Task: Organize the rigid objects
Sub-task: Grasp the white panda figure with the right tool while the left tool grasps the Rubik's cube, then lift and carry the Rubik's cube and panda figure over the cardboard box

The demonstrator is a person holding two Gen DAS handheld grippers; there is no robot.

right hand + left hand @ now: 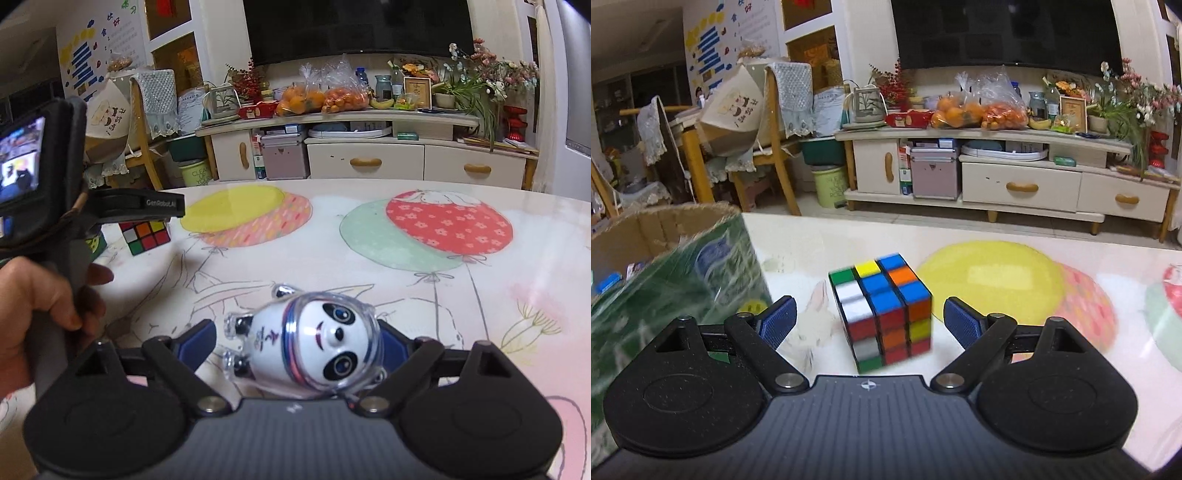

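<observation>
The words "GenRobot.AI" are showing in pale letters on the flat black side of the left gripper (110, 206) in the right wrist view, where a hand (37, 310) is wrapping around its grey handle and a small lit screen is glowing on its back. From its own camera the left gripper (870, 319) is standing released, its ribbed blue pads (779, 319) spread wide on either side of a Rubik's cube (881, 314) without touching it. The cube is sitting on the table (1034, 369) near the left edge — glossy plastic, black-lined squares of white, red, blue, orange, yellow and green, scrambled. Just beside it on the left a cardboard box (646, 229) with a frayed rim is standing, a blurred green printed wrapper (683, 288) in front of it; its lettering cannot be read. The table covering is looking smooth and shiny, printed with round balloons in yellow, pink, mint and flowered red, plus sketched rabbits. The right gripper (299, 341) is also standing unclenched, its jaws wide apart; whether its pads are touching anything cannot be told. Between them, at the near edge, a panda mascot figurine (314, 343) is lying on its side — white body in a clear hard shell, coloured rings round the face, a small red-and-blue emblem on the belly too fine to read.
</observation>
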